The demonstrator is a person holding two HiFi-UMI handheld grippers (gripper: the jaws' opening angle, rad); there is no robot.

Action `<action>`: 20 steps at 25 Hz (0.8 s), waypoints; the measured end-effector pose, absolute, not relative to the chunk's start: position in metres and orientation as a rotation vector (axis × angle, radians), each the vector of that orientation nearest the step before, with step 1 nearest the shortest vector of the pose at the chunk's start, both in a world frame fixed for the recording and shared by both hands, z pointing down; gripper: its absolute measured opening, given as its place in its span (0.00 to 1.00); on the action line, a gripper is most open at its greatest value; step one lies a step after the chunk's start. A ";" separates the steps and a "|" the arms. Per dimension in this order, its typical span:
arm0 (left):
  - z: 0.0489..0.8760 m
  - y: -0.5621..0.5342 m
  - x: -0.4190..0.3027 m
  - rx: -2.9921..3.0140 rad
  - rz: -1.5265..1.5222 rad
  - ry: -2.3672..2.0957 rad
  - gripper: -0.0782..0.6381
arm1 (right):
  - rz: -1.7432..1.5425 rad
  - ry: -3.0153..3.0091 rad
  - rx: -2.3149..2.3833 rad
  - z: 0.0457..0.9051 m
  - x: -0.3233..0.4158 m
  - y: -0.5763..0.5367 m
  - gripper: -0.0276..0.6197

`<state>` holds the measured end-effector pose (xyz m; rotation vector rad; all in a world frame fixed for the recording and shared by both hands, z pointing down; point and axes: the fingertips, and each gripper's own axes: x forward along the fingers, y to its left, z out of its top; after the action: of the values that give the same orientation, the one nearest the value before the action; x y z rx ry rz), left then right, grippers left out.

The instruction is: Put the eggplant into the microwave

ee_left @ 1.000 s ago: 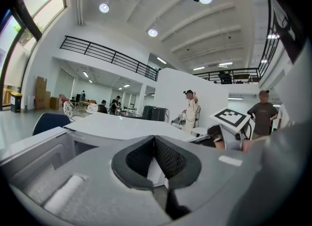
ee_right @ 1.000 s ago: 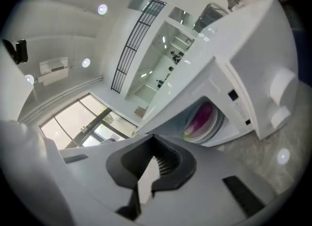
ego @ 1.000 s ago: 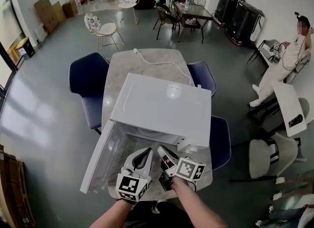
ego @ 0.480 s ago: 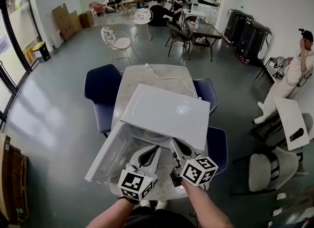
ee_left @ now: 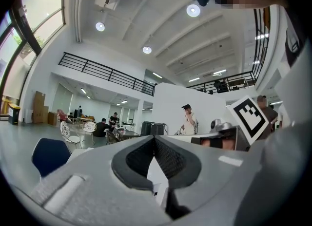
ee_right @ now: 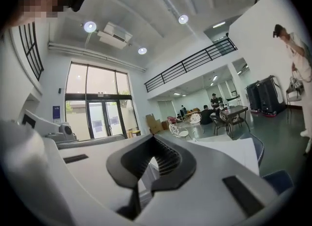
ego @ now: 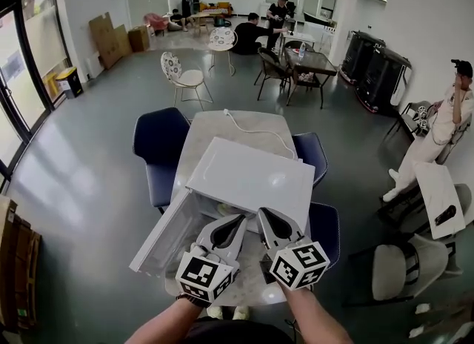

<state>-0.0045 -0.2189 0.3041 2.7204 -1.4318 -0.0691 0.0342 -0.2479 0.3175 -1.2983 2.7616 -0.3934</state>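
White boxy microwave | left tongs, right tongs: ribbed, closed, empty

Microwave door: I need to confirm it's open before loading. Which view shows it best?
The head view: seen from above, the microwave door stands swung open at the left of the white microwave. The left gripper view and the right gripper view aim level, higher up, and show no door.

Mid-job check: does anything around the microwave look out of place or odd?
The microwave has its cord trailing loose across the table, with the free end lying on the tabletop, so it looks unplugged. Its door hangs wide open. The left hand-held gripper and right hand-held gripper are shut and empty, and no eggplant is in sight.
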 end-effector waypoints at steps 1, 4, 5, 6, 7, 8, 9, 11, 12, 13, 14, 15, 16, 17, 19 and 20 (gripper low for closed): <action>0.304 -0.220 -0.007 2.719 -0.070 -1.438 0.12 | -0.375 2.773 -1.302 0.317 0.032 -0.247 0.05; 0.303 -0.220 -0.010 2.715 -0.075 -1.450 0.12 | -0.335 2.793 -1.321 0.315 0.030 -0.246 0.05; 0.302 -0.221 -0.011 2.715 -0.077 -1.451 0.12 | -0.321 2.795 -1.328 0.314 0.030 -0.247 0.05; 0.302 -0.221 -0.010 2.716 -0.078 -1.451 0.12 | -0.308 2.797 -1.333 0.313 0.031 -0.248 0.05; 0.302 -0.222 -0.010 2.718 -0.078 -1.451 0.12 | -0.296 2.798 -1.337 0.312 0.031 -0.249 0.05; 0.303 -0.223 -0.009 2.721 -0.076 -1.451 0.12 | -0.286 2.799 -1.340 0.311 0.031 -0.250 0.05; 0.303 -0.224 -0.009 2.724 -0.074 -1.450 0.12 | -0.279 2.800 -1.342 0.311 0.031 -0.251 0.05; 0.303 -0.224 -0.008 2.729 -0.068 -1.446 0.12 | -0.277 2.801 -1.344 0.311 0.030 -0.252 0.05; 0.303 -0.225 -0.008 2.732 -0.066 -1.444 0.12 | -0.279 2.801 -1.345 0.312 0.030 -0.253 0.05; 0.303 -0.225 -0.008 2.734 -0.064 -1.441 0.12 | -0.280 2.801 -1.346 0.312 0.029 -0.253 0.05; 0.303 -0.224 -0.007 2.737 -0.062 -1.439 0.12 | -0.280 2.801 -1.347 0.312 0.029 -0.253 0.05; 0.303 -0.224 -0.006 2.739 -0.061 -1.437 0.12 | -0.279 2.802 -1.346 0.312 0.028 -0.252 0.05; 0.303 -0.224 -0.005 2.741 -0.059 -1.436 0.12 | -0.279 2.802 -1.345 0.312 0.029 -0.252 0.05; 0.303 -0.224 -0.004 2.742 -0.058 -1.436 0.12 | -0.278 2.803 -1.343 0.312 0.029 -0.252 0.05; 0.302 -0.223 -0.003 2.745 -0.059 -1.436 0.12 | -0.276 2.804 -1.341 0.311 0.029 -0.251 0.05; 0.301 -0.223 -0.003 2.746 -0.060 -1.436 0.12 | -0.274 2.805 -1.341 0.310 0.029 -0.251 0.05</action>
<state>-0.0028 -0.2229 0.3014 2.7460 -1.4360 -0.0598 0.0290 -0.2513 0.3105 -1.3411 2.8050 -0.2737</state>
